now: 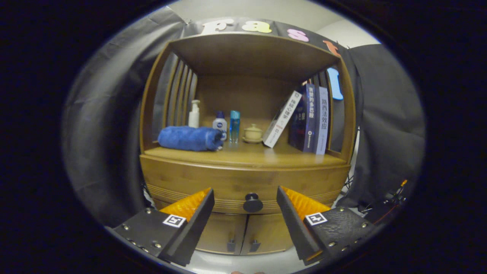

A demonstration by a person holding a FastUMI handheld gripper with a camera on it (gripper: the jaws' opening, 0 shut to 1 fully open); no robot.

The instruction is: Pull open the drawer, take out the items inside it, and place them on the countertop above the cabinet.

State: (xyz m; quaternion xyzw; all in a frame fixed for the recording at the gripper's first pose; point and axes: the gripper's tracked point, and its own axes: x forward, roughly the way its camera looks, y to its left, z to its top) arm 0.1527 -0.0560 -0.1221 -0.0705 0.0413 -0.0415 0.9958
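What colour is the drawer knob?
Black, clearest in the gripper view: the knob sits beyond the open gripper.

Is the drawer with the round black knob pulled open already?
No, the drawer sits flush in the cabinet, and the open gripper has its fingers either side of the knob without touching it.

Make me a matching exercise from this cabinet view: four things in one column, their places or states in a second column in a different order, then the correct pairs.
Column one:
1. drawer knob
2. blue towel
3. books
4. gripper

Column two:
A. rolled up, lying at the countertop's left end
B. open, fingers spread apart
C. standing and leaning at the countertop's right end
D. between the fingers, untouched, on the shut drawer

Pairs: 1-D, 2-A, 3-C, 4-B
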